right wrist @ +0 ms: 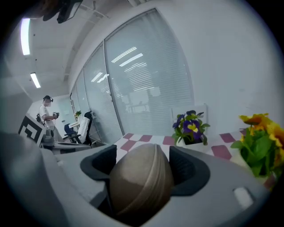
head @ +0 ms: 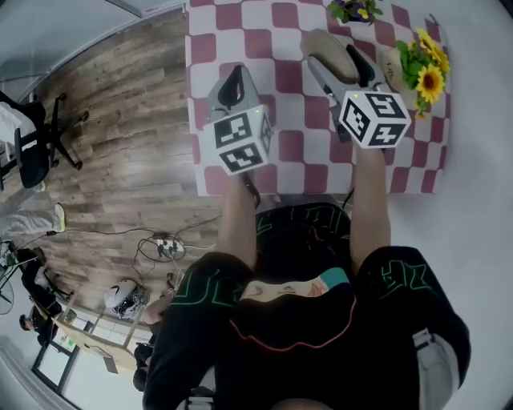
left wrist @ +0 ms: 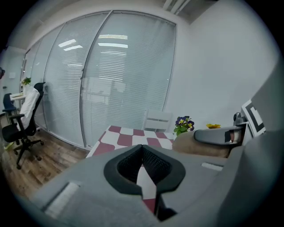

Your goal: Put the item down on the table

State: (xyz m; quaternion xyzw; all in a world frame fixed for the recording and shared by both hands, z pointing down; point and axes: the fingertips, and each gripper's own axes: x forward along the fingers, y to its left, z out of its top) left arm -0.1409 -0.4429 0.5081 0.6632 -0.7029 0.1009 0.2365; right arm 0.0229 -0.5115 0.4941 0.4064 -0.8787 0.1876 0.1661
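Note:
A tan, rounded item with a paler band point(head: 325, 44) hangs over the red-and-white checked table point(head: 276, 80); my right gripper point(head: 331, 58) is shut on it. In the right gripper view the item point(right wrist: 140, 184) fills the gap between the dark pads point(right wrist: 188, 166), and the right gripper point(right wrist: 143, 163) is closed round it. My left gripper point(head: 234, 78) hovers over the table's near left part, shut and empty. Its pads point(left wrist: 128, 166) meet at the tip of the left gripper point(left wrist: 142, 149). The left gripper view also shows the item point(left wrist: 199, 145) to the right.
A pot of sunflowers point(head: 423, 68) stands at the table's right edge, beside the held item. A pot of purple flowers point(head: 357, 10) is at the far edge. An office chair point(head: 36, 140) and cables point(head: 164, 244) are on the wooden floor to the left. A person point(right wrist: 46, 111) stands far off.

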